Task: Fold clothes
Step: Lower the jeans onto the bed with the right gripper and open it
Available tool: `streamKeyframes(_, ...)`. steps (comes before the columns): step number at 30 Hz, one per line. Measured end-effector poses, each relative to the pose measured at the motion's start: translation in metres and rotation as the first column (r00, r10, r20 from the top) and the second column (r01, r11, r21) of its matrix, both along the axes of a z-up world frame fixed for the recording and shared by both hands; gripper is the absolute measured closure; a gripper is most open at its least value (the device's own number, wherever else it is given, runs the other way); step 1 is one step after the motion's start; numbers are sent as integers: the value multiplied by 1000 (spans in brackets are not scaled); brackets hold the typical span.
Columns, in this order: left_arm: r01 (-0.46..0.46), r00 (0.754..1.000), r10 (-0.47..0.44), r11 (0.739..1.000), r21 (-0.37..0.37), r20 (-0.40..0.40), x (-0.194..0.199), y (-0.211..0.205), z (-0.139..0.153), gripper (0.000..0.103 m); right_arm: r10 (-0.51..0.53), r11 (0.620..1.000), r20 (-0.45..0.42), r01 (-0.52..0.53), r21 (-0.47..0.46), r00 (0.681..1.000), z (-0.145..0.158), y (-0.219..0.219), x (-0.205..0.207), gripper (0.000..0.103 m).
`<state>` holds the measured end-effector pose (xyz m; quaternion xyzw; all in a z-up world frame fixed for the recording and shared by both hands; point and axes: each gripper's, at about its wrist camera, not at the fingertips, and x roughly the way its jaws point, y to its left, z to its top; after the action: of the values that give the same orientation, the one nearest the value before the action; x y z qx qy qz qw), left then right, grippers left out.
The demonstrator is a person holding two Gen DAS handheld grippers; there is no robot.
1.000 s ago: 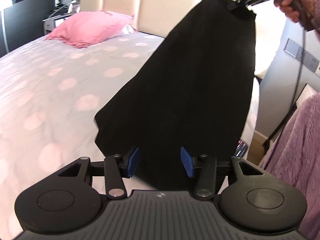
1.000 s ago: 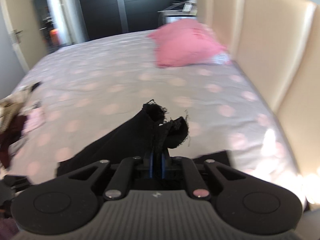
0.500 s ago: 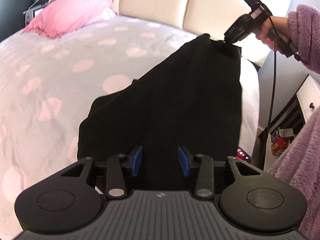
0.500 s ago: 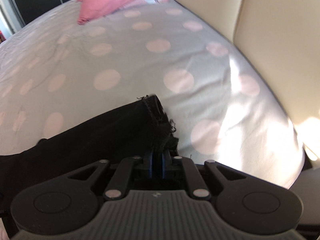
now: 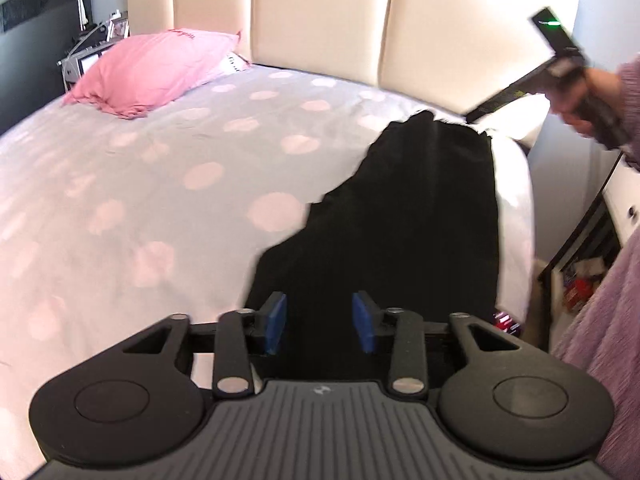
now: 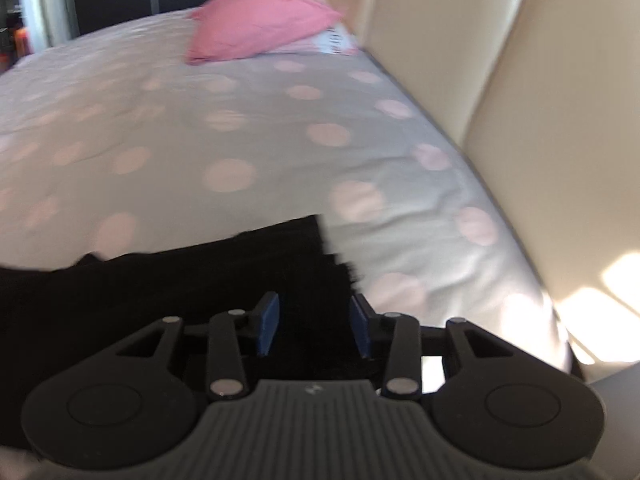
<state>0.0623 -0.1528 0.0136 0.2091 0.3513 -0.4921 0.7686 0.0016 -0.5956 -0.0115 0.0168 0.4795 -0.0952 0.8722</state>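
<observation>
Black garment (image 5: 404,216) flat, long, along bed (image 5: 132,184) right edge; left gripper (image 5: 320,322) and right gripper (image 6: 314,322) both spread, empty.

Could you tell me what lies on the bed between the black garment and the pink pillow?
Only bare spotted bedspread lies between the black garment and the pink pillow; both wrist views show this.

**One garment, one pillow, two grippers**

One black garment (image 5: 416,216) lies on one bed (image 5: 160,184) with pink spots. One pink pillow (image 5: 156,68) sits near the headboard (image 5: 320,16), which shows four cream panels. Two grippers appear: the left gripper (image 5: 320,322) and the right gripper (image 6: 314,326), each with two blue-padded fingers (image 5: 276,320).
</observation>
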Motion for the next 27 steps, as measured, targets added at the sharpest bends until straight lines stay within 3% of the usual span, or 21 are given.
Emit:
streamKeyframes(2,25,1000,-25,1000,17,-1,2,-3,-6,76,35,999,20,-35,-23,999,7,13,-10,58)
streamKeyframes(5,19,1000,-20,997,81,21,7,-16,-23,76,11,999,-27,-12,-39,1000,-22,13,-11,58)
streamKeyframes(7,2,1000,-5,994,110,21,10,-24,-38,76,-25,999,-14,25,-25,1000,-37,4,-11,59)
streamKeyframes(10,-24,998,31,991,132,-51,20,-32,-61,76,-97,994,-12,97,46,995,-56,-12,-6,59)
streamKeyframes(13,-75,986,89,992,100,-140,33,-29,-77,74,-84,996,-9,84,26,996,-63,-11,-2,58)
streamKeyframes(15,-102,980,114,992,78,-166,37,-24,-74,74,-98,995,-6,98,28,995,-63,-11,-2,58)
streamKeyframes(18,-104,986,111,993,63,-128,32,-14,-54,74,-118,993,2,118,7,993,-56,-5,-5,58)
streamKeyframes(21,-107,989,106,994,-2,-106,19,6,-27,74,-118,993,68,119,-20,991,-36,14,-17,59)
streamKeyframes(24,-80,993,75,996,-43,-92,-4,16,-6,74,-19,999,118,15,38,993,-14,51,-34,60)
streamKeyframes(27,-30,995,24,997,-67,-99,-35,19,3,74,145,983,127,-157,94,981,-5,104,-44,60)
